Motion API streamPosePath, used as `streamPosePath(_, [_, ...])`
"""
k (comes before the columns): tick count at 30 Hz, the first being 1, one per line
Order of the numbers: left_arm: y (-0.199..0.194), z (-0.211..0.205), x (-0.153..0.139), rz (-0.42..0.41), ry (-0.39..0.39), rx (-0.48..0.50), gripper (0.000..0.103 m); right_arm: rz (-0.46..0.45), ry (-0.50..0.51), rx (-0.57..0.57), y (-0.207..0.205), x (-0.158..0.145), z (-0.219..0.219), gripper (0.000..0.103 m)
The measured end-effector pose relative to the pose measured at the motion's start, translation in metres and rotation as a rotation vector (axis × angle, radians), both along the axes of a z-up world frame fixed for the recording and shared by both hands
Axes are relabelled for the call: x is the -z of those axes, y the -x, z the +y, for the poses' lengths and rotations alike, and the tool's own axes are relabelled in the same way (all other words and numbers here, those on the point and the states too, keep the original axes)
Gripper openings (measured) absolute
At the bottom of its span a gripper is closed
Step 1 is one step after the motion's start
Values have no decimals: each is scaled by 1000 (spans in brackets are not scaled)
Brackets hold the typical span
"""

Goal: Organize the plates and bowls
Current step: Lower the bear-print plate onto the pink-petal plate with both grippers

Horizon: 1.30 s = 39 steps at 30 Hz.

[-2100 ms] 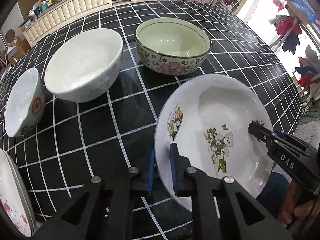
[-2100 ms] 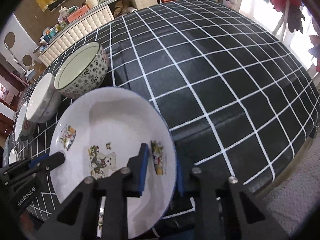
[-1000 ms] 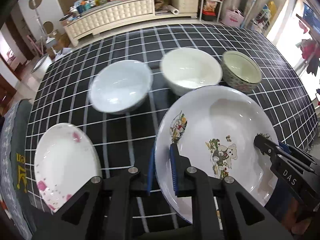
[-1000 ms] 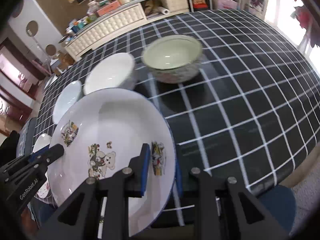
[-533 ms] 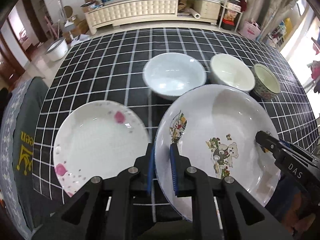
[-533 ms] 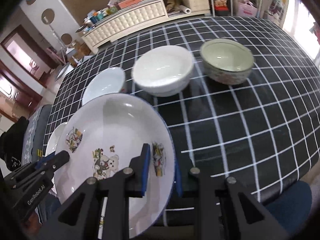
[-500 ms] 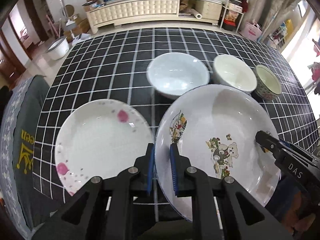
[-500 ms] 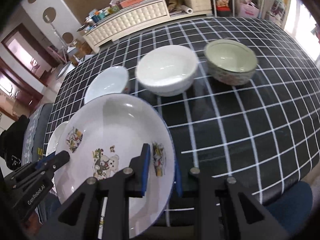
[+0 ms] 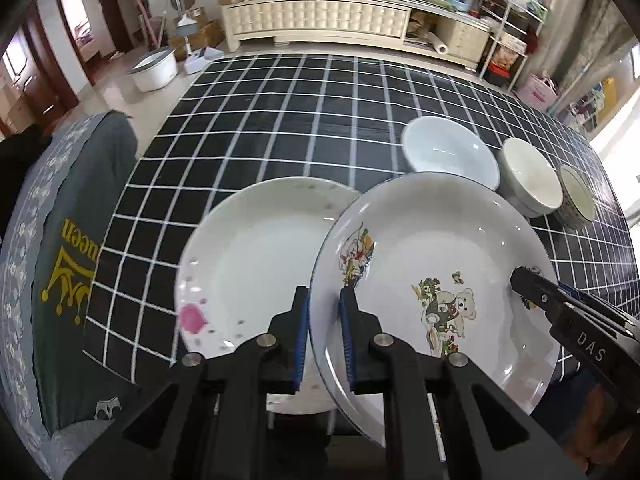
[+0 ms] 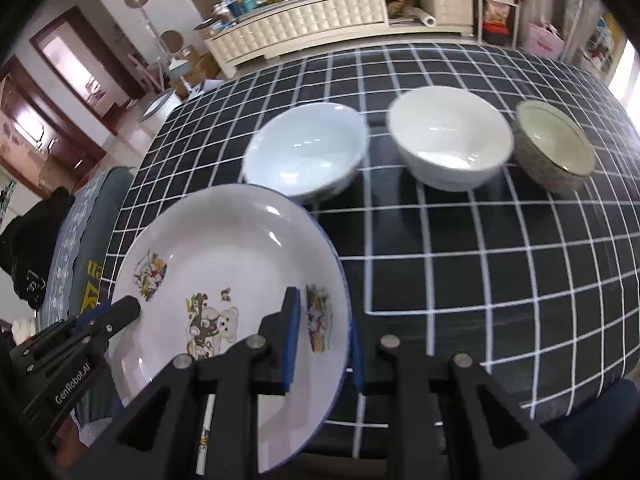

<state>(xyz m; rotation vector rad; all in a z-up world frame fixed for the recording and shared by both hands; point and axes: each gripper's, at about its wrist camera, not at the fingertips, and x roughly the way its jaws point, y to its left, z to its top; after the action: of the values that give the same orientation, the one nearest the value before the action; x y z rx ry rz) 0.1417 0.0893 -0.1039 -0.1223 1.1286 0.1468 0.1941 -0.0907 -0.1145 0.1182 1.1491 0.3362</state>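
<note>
Left wrist view: left gripper clamps the bear plate rim; pink-flecked plate sits just left, underneath.
Risk: rims clash if lowered off-centre.
Right wrist view: right gripper pinches the opposite rim; bowls ahead.
Risk: uneven release tips the plate.

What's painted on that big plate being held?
Cartoon teddy bear and flowers on white plate; clearest in left wrist view.

Bear plate hides the pink-spotted plate's 3 o'clock side in left wrist view. Floral bowl and white bowls blurred in right wrist view; patterns unreadable. Shelf clutter at 12 o'clock too small to ID.
</note>
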Motion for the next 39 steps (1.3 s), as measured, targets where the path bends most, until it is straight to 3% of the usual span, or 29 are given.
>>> streamPosePath(21, [15, 81, 31, 41, 26, -152, 13, 30, 75, -147, -13, 29, 89, 26])
streamPosePath(39, [1, 88, 45, 44, 39, -153, 13, 51, 88, -150, -23, 45, 97, 26])
